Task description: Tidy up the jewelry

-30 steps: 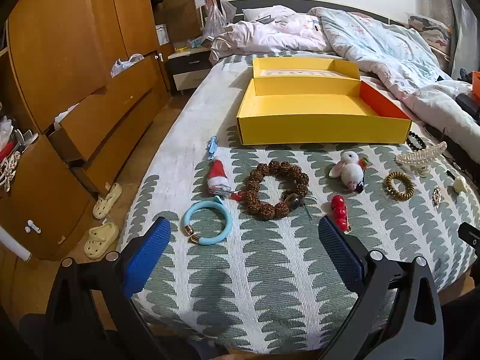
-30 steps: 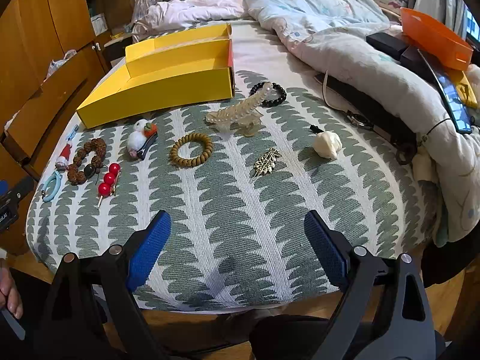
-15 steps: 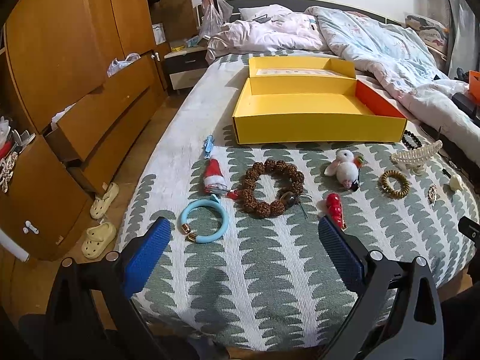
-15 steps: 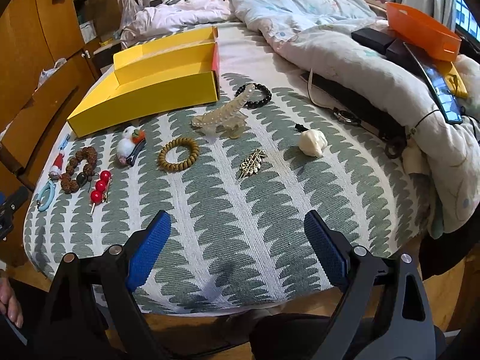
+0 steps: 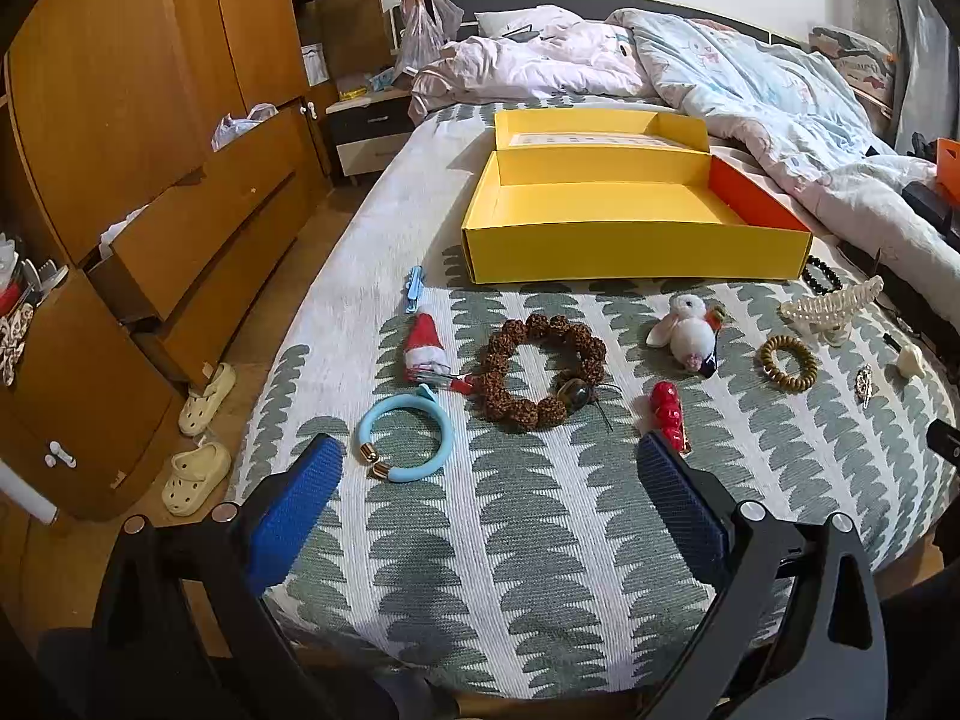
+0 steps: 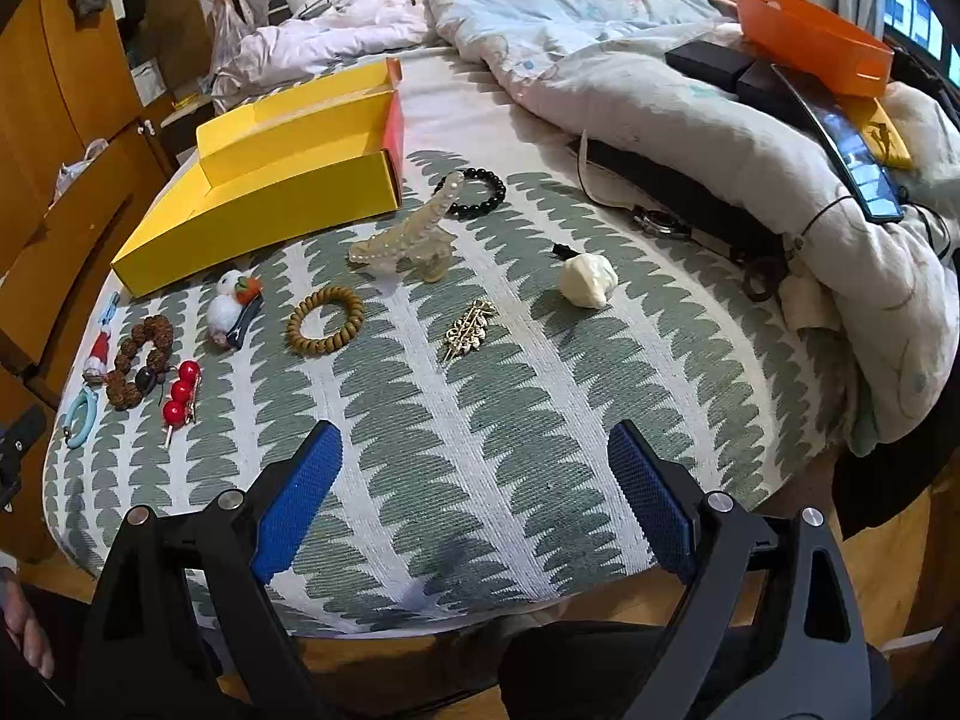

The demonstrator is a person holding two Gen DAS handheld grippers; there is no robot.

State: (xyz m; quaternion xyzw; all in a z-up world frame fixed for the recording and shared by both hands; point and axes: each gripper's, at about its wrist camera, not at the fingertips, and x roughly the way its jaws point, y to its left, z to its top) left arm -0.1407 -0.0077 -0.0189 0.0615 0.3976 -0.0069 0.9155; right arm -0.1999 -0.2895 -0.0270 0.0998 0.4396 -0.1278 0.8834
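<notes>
- Landmark: yellow box (image 5: 630,240), open and empty, lying on the patterned bedspread (image 5: 528,516). All jewelry sits outside it, on the near side.
- Blue clip (image 5: 413,288): just off the box's near-left corner.
- Santa clip (image 5: 423,343): nearer than the blue clip, left of the box front.
- Blue bangle (image 5: 405,438): farthest toward the viewer from the box's left end, close to the left gripper's left finger.
- Brown bead bracelet (image 5: 543,369): in front of the box's left half; touching the Santa clip's tip.
- Red bead pin (image 5: 667,408): in front of box centre, just beyond the left gripper's right finger.
- Bunny clip (image 5: 690,333): in front of the box's right half.
- Coil hair tie (image 6: 325,320): near the box's right end, nearer side.
- Pearl claw clip (image 6: 408,234): just off the box's near-right corner.
- Black bead bracelet (image 6: 477,192): right beside the box's right end, partly behind the claw clip.
- Gold leaf clip (image 6: 469,330): well out from the box's right end.
- White flower clip (image 6: 589,281): farthest right of the box.
- Left gripper (image 5: 489,504): spread wide, empty, over the bedspread.
- Right gripper (image 6: 474,504): spread wide, empty, over the bed's near edge.
</notes>
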